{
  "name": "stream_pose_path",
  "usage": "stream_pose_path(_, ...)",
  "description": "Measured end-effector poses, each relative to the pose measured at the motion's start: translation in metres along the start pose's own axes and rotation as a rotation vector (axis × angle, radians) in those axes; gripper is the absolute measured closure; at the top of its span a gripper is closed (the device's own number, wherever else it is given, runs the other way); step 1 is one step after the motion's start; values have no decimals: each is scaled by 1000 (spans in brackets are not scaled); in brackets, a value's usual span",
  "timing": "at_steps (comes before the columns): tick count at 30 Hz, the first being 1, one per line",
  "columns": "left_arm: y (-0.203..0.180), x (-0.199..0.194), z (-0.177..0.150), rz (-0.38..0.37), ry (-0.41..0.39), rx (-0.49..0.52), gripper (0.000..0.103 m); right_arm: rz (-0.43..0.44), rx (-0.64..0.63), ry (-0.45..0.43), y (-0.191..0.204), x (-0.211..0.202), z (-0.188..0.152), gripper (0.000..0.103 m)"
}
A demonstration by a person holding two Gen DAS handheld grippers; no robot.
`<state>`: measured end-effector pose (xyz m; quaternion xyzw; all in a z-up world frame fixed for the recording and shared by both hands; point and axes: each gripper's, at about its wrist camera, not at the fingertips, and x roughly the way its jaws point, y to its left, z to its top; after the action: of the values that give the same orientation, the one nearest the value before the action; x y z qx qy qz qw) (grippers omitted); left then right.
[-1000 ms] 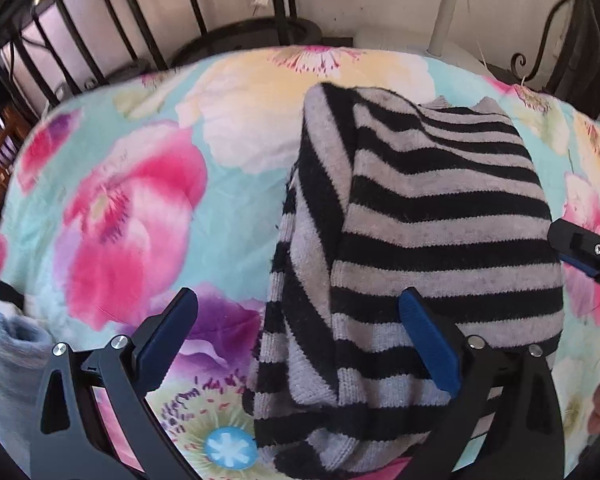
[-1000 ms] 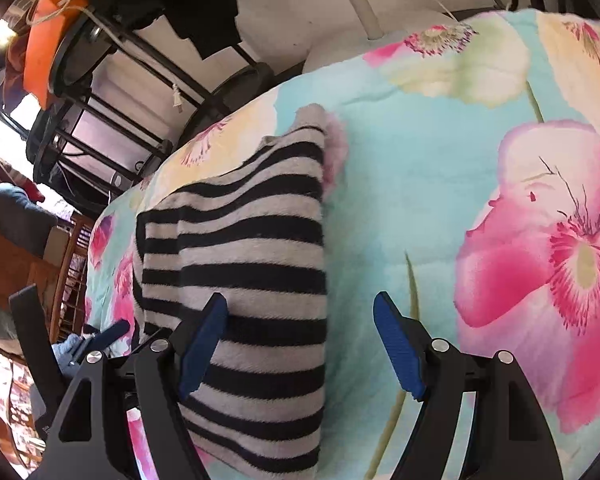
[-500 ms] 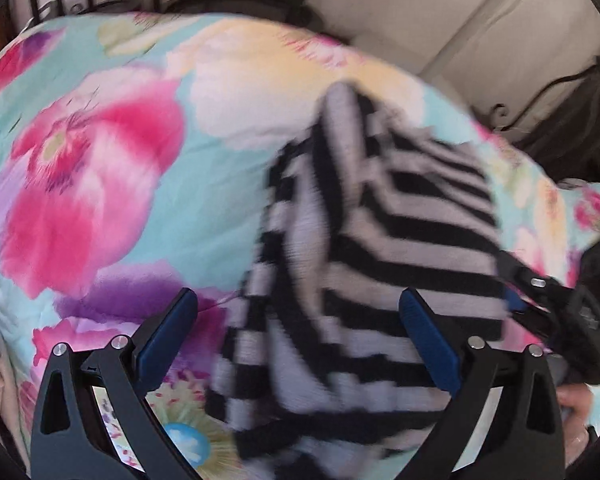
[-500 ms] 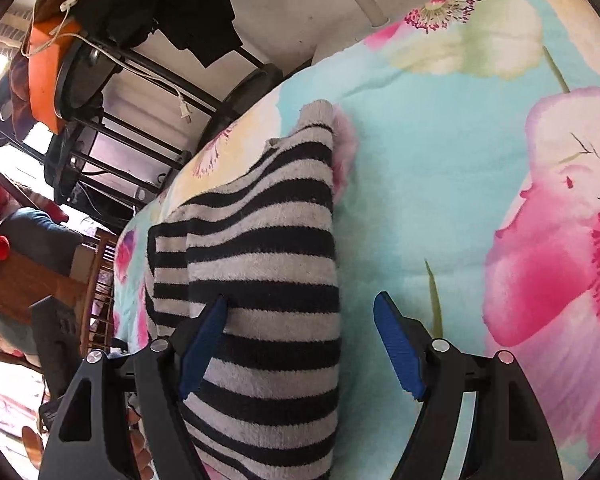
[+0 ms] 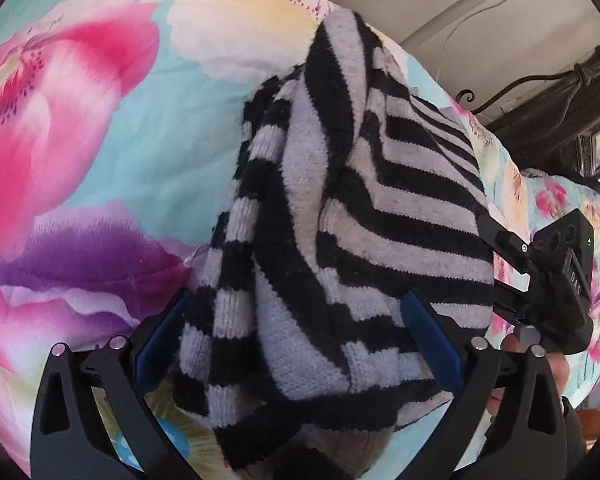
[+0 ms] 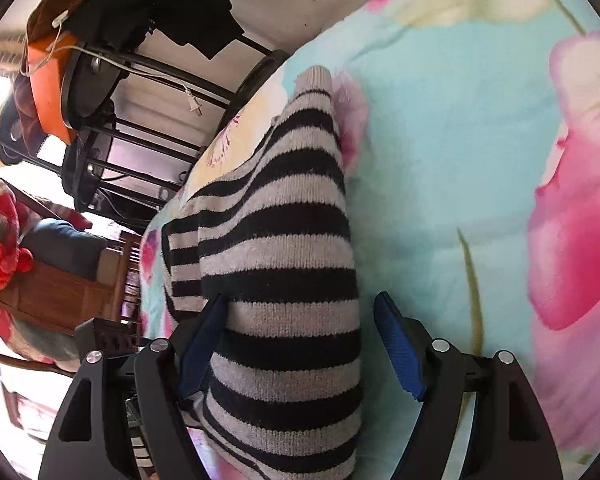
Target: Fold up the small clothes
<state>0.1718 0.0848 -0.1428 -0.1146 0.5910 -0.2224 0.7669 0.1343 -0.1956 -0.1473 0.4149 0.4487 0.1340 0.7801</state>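
Two grippers: both lower than a second ago.
Left gripper: wide open, holding nothing.
Right gripper: wide open, same as before.
Striped sweater: on flowery blanket, bigger now, 12 o'clock.

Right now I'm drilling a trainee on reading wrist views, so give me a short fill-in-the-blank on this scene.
1. The sweater has black and ____ stripes.
2. It lies on a ____-print bedspread.
3. The left gripper has its jaws ____, with the sweater between them.
4. The pads on the right gripper are ____ in colour.

Missing words: grey; flower; open; blue
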Motion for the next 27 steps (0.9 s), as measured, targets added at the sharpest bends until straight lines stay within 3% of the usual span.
stream_pose_path(4,2,2,8,-12,-15,-48,4,38,-10,20,5,5,-3,27)
stream_pose_path(6,-3,5,8,11,-16,-50,4,5,-51,38,12,13,-9,27)
stream_pose_path(9,-17,11,8,57,-30,-9,5,-39,-88,29,14,15,-15,40)
stream_pose_path(10,-22,11,8,62,-37,6,8,-44,-97,26,15,14,-15,46)
stream_pose_path(12,-31,9,11,39,-48,38,29,-75,-138,21,24,12,-16,52)
stream_pose_path(16,-47,3,10,66,-76,81,39,-137,-201,-8,47,4,-19,56)
stream_pose_path(18,-53,-6,9,81,-93,94,52,-165,-238,-18,57,-2,-21,57)
stream_pose_path(27,-101,-31,-5,56,-123,156,58,-245,-285,-77,84,-59,-22,57)
